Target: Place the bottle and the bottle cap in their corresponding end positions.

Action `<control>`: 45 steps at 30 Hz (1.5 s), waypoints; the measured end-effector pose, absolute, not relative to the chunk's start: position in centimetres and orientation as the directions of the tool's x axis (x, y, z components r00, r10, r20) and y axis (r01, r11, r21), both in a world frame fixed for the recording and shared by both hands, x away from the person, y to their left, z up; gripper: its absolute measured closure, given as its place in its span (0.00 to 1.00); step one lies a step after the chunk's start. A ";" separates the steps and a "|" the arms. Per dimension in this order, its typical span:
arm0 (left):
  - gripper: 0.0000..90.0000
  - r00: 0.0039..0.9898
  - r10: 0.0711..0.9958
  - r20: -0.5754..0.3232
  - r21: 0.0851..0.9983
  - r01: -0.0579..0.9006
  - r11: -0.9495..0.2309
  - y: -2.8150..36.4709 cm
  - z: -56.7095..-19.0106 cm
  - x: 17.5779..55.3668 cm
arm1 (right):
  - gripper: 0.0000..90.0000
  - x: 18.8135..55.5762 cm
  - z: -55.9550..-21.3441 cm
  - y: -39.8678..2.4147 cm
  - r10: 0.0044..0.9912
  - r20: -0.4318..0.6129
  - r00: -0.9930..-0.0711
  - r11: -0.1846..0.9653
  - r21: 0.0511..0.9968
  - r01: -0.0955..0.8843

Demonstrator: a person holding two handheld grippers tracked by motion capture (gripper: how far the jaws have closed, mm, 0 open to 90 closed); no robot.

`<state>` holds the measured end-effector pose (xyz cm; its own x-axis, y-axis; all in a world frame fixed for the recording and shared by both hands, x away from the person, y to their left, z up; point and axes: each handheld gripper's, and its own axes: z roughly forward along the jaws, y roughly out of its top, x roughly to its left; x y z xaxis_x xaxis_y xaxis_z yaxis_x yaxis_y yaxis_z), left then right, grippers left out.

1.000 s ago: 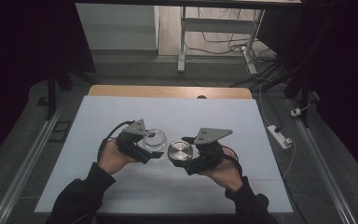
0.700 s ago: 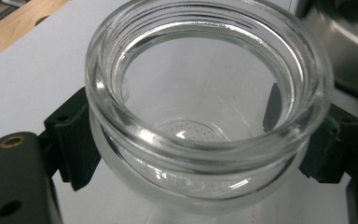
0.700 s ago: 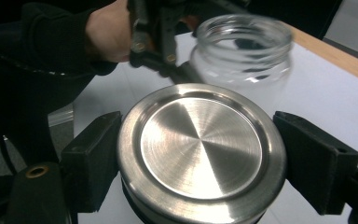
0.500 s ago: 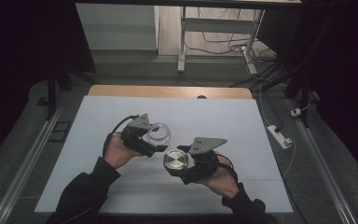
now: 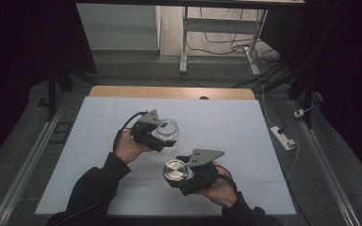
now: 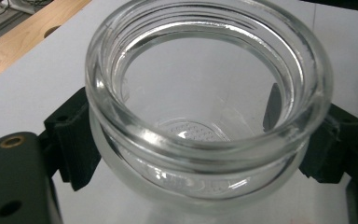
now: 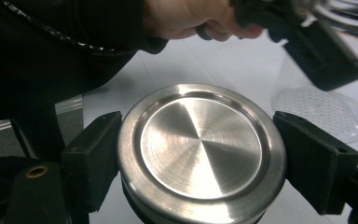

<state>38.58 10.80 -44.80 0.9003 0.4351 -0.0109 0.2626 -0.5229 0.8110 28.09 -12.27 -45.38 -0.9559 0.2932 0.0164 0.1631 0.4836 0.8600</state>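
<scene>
Your left gripper point(image 5: 162, 134) clamps the open glass jar point(image 6: 205, 107) by its sides, your right gripper point(image 5: 179, 173) clamps the steel lid point(image 7: 200, 151), both above the table point(image 5: 245, 127).

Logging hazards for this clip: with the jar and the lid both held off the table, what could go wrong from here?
1. The clear glass jar is held only at its sides by the left tongs; smooth glass might slip and break on the white table.
2. The round brushed-metal lid is pinched at its rim by the right tongs; it could pop out sideways.
</scene>
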 end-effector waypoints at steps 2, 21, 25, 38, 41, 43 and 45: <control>0.17 0.900 0.436 -0.009 0.808 0.264 -0.527 10.6 -44.9 38.8 | 0.20 28.0 -45.5 -12.2 0.291 0.017 -0.957 0.484 0.860 0.163; 0.17 0.888 0.460 -0.010 0.814 0.274 -0.513 9.3 -45.9 41.5 | 0.20 28.6 -48.2 -10.8 0.284 0.010 -0.959 0.517 0.841 0.162; 0.17 0.883 0.469 -0.011 0.812 0.282 -0.512 9.1 -46.3 42.0 | 0.20 29.1 -48.8 -10.8 0.287 0.015 -0.958 0.520 0.837 0.169; 0.17 0.865 0.502 -0.020 0.804 0.312 -0.506 9.0 -48.2 43.3 | 0.20 30.4 -50.9 -10.5 0.296 0.022 -0.955 0.546 0.817 0.188; 0.17 0.861 0.509 -0.022 0.805 0.317 -0.502 9.1 -48.6 43.5 | 0.20 30.6 -51.3 -10.3 0.295 0.014 -0.955 0.558 0.809 0.184; 0.17 0.857 0.514 -0.026 0.804 0.324 -0.499 9.1 -48.8 43.6 | 0.20 30.8 -51.6 -10.3 0.297 0.014 -0.955 0.563 0.805 0.187; 0.17 0.855 0.519 -0.023 0.801 0.326 -0.502 9.2 -49.0 43.7 | 0.20 30.9 -51.9 -10.3 0.298 0.013 -0.954 0.569 0.800 0.189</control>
<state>43.68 9.20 -49.02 0.8547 0.5185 -0.0233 0.3264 -0.5020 0.8009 30.93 -10.26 -51.91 -0.9544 0.2981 0.0127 0.1885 0.5694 0.8001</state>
